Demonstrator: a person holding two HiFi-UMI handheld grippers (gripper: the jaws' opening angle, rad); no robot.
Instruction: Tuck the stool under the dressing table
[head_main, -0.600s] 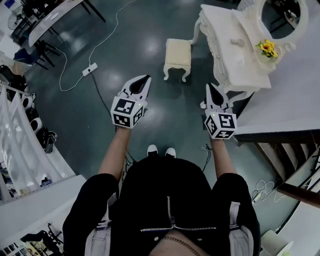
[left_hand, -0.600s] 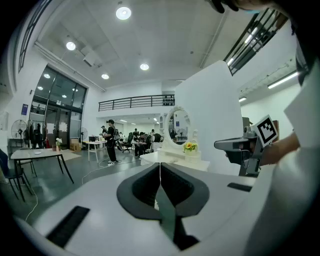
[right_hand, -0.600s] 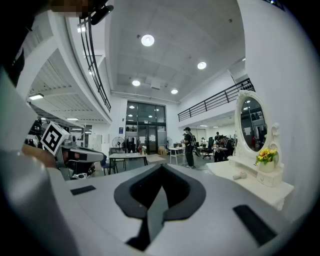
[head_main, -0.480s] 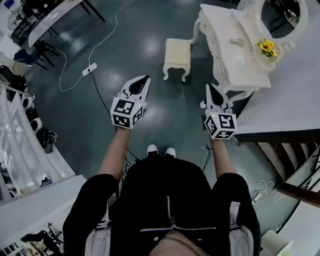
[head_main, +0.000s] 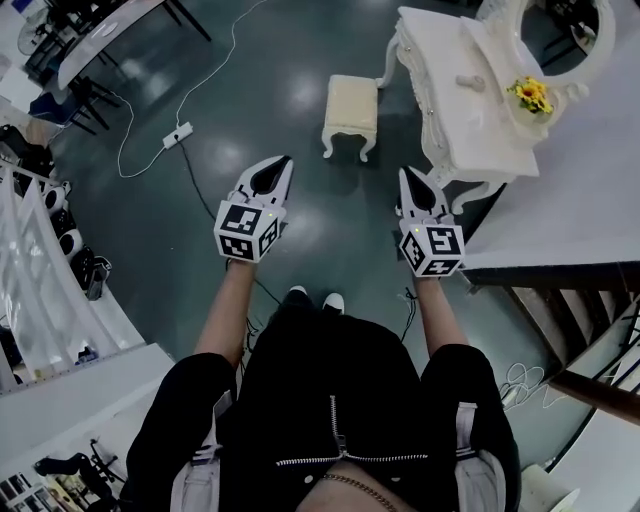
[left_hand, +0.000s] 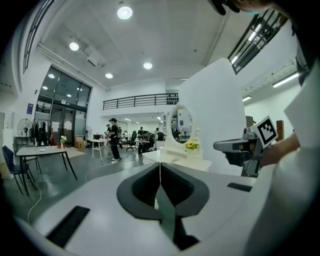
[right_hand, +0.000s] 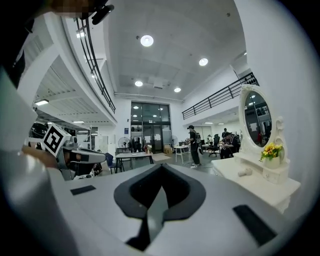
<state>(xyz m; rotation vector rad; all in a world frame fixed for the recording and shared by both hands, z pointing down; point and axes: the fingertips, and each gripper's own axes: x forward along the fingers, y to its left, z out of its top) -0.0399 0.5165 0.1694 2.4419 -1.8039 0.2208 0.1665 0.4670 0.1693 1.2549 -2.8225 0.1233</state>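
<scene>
The cream stool (head_main: 351, 112) stands on the dark floor, out to the left of the white dressing table (head_main: 462, 120) and not under it. Both grippers hang in the air well short of the stool. My left gripper (head_main: 283, 162) is shut and empty, its jaws closed into one seam (left_hand: 160, 163). My right gripper (head_main: 408, 175) is also shut on nothing (right_hand: 161, 166), close to the table's near corner. The table top (right_hand: 252, 181) with its oval mirror (right_hand: 256, 118) and yellow flowers (right_hand: 270, 150) lies to the right in the right gripper view.
A white power strip (head_main: 178, 134) and its cable trail across the floor at left. A dark cable (head_main: 205, 200) runs under the left gripper. White railing (head_main: 40, 290) borders the left side, a white partition (head_main: 570, 200) and stairs (head_main: 580, 330) the right. People stand at far desks (left_hand: 114, 145).
Both grippers have drifted slightly left in the head view, and my feet have shifted a little. Jaws stay shut; the stool has not moved.
</scene>
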